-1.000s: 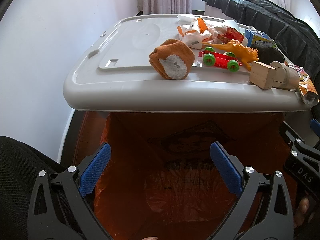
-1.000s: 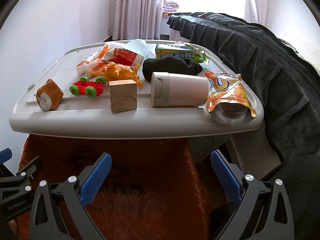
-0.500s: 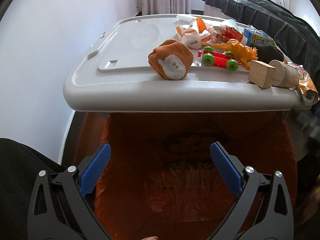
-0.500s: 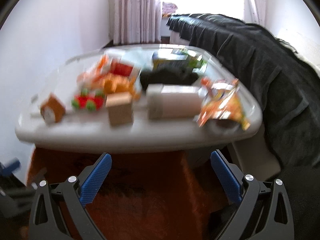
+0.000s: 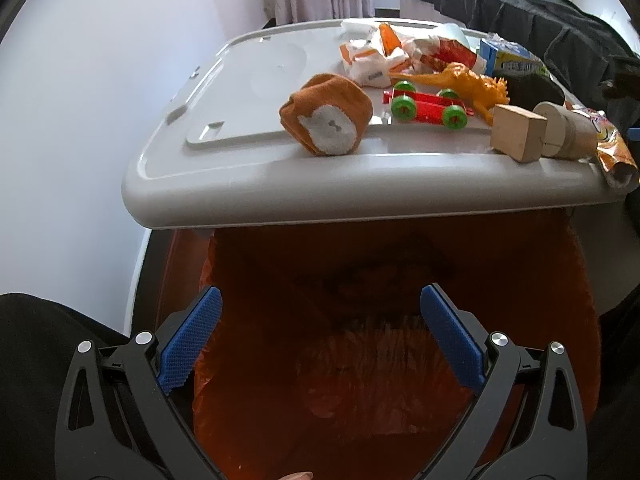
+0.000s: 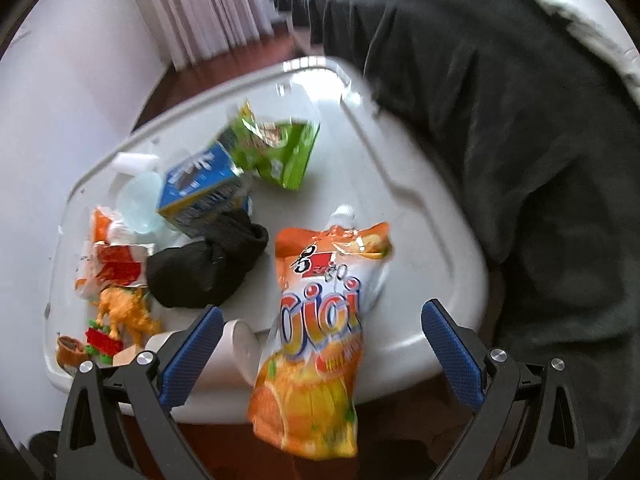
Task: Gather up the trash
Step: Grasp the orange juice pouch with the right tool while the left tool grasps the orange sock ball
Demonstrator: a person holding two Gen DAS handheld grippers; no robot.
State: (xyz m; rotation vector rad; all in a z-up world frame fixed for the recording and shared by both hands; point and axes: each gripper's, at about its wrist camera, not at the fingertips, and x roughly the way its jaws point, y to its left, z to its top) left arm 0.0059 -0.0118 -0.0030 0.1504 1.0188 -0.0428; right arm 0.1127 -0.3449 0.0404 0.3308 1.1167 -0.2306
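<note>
- Grey plastic lid (image 5: 256, 184) carries clutter.
- Left gripper (image 5: 320, 340) spread wide above orange trash bag (image 5: 400, 360).
- Right gripper (image 6: 320, 356) wide, empty; orange foil juice pouch (image 6: 320, 340) at 12 o'clock.

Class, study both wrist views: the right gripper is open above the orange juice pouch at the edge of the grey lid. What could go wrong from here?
1. The orange juice pouch overhangs the grey lid's front edge; a nudge from the open right gripper might tip it onto the floor instead of into the orange bag.
2. The white cup lies on its side touching the pouch, so closing fingers could catch it or roll it.
3. The right view is blurred, so aim may be off.
</note>
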